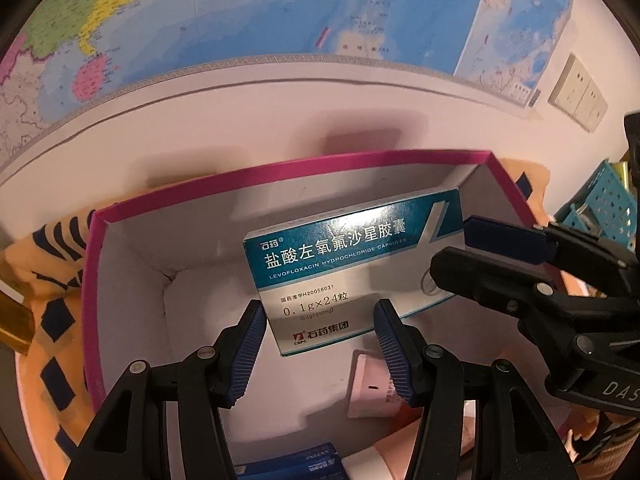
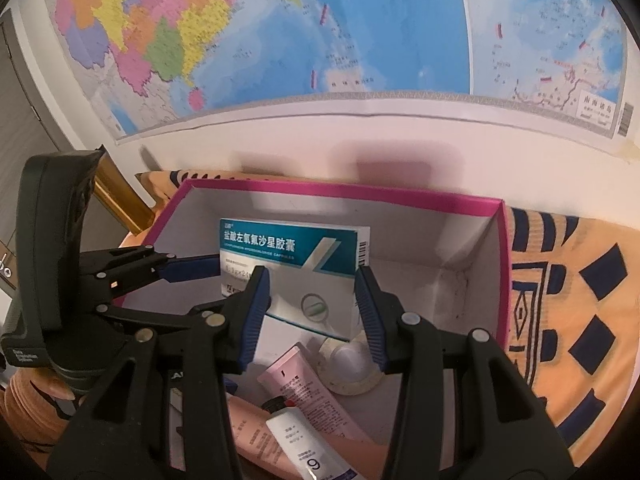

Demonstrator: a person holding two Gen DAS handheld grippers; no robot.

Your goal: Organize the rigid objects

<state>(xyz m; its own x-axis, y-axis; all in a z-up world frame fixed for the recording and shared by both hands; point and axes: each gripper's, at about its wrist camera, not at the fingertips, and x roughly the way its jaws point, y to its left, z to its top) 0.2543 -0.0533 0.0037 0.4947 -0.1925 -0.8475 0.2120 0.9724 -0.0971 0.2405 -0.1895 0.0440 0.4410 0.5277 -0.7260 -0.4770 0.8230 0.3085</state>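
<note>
Pinching opposite ends of the medicine box (image 1: 340, 264), both tongs (image 1: 320, 344) (image 2: 312, 316) hover inside the pink-rimmed carton (image 2: 505, 260).

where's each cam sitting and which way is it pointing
Left wrist: sits on the left tongs, looking down into the pink-rimmed box at the medicine carton; the right tongs enter from the right.
Right wrist: sits on the right tongs, looking down into the same box at the carton and tubes; the left tongs enter from the left.
Shared: box, carton, wall map, patterned cloth.
</note>
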